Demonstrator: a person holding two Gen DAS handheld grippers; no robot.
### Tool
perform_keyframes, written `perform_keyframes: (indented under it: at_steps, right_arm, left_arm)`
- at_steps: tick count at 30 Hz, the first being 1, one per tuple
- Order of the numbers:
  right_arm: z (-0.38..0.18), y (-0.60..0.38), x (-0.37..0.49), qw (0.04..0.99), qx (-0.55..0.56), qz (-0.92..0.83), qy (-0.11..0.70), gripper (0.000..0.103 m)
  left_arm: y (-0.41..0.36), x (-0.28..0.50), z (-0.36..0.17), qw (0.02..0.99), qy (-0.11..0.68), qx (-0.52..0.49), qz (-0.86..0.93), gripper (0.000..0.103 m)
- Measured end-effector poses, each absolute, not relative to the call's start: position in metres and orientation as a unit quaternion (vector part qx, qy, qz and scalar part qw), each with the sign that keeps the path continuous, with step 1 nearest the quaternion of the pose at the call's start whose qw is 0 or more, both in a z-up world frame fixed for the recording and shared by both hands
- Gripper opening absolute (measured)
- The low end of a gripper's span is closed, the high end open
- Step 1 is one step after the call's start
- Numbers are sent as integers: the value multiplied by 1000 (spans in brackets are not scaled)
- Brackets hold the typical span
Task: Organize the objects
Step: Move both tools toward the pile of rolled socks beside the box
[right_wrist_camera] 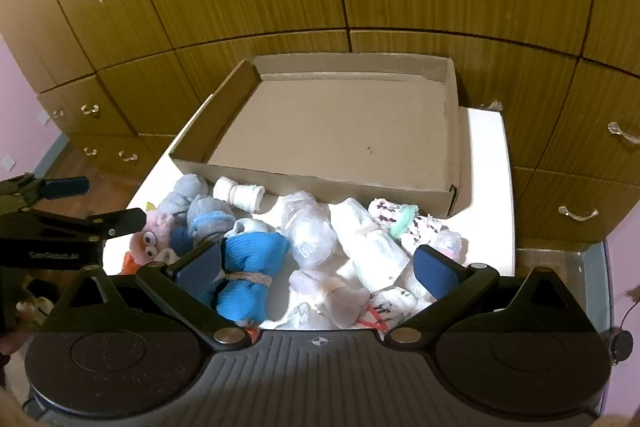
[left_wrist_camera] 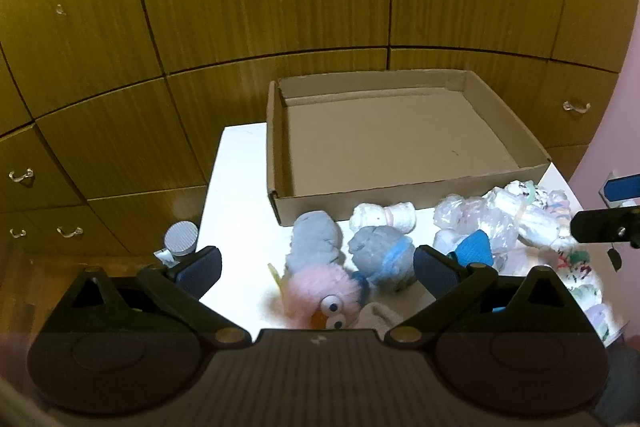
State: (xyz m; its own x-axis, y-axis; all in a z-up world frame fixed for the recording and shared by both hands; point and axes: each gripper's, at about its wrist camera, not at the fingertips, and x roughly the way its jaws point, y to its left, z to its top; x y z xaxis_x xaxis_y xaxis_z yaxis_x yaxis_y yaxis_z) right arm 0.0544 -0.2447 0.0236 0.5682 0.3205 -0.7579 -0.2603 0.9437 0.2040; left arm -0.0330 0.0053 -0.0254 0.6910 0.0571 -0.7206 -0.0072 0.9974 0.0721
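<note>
An empty cardboard box (left_wrist_camera: 400, 131) (right_wrist_camera: 332, 131) sits at the back of a white table (left_wrist_camera: 236, 195) (right_wrist_camera: 488, 163). In front of it lies a pile of rolled socks and plastic-wrapped bundles. My left gripper (left_wrist_camera: 318, 267) hangs open above a pink fuzzy sock with eyes (left_wrist_camera: 320, 295), a grey roll (left_wrist_camera: 314, 241) and a grey-and-blue roll (left_wrist_camera: 382, 255). My right gripper (right_wrist_camera: 318, 267) is open over a bright blue roll tied with string (right_wrist_camera: 248, 267), clear plastic bundles (right_wrist_camera: 308, 231) and white patterned rolls (right_wrist_camera: 376, 251). Neither holds anything.
Wooden cabinet doors and drawers with clear handles (left_wrist_camera: 22, 175) (right_wrist_camera: 578, 214) stand behind the table. A grey cylinder (left_wrist_camera: 182, 237) stands off the table's left edge. The left gripper's fingers (right_wrist_camera: 64, 187) reach in at the right wrist view's left side. Pink wall flanks both sides.
</note>
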Motion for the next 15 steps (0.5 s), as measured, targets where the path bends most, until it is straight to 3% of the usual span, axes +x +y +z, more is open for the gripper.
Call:
perform_keyframes:
  at_steps: [15]
  right_arm:
    - [16,-245,52,885,39,171,432,103]
  left_arm:
    - [12,-30,-45,916,399,29,23,102]
